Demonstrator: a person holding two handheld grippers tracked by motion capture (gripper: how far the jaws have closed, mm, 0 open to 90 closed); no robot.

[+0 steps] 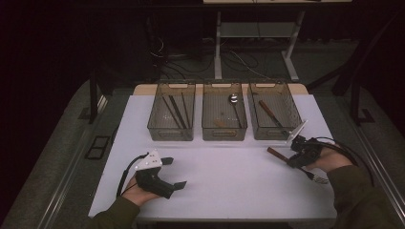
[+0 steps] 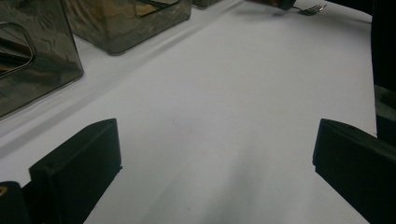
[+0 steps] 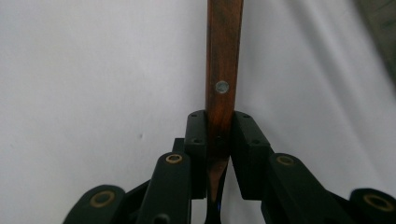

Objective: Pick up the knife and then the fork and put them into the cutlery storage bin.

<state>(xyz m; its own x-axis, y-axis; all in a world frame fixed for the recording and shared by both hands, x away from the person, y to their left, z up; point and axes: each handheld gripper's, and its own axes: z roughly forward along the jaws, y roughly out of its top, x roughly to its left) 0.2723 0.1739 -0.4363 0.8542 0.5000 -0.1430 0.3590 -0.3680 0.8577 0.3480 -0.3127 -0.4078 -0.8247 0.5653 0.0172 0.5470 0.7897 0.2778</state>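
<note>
A fork with a brown wooden handle (image 1: 276, 153) and metal tines (image 1: 316, 177) is held just above the white table (image 1: 229, 186) at the right. My right gripper (image 1: 292, 160) is shut on it. In the right gripper view the two pads (image 3: 245, 140) clamp the handle (image 3: 224, 56) near the metal neck, and the handle points away from the camera. My left gripper (image 1: 175, 172) rests at the front left, open, with nothing between its black fingers (image 2: 79, 163). In the left gripper view the fork tines (image 2: 312, 8) show far off at the top.
Three clear bins stand in a row at the back of the table. The left bin (image 1: 170, 135) holds dark chopsticks, the middle bin (image 1: 224, 135) a spoon, the right bin (image 1: 270, 135) a wooden-handled utensil. Table edges run close to both hands.
</note>
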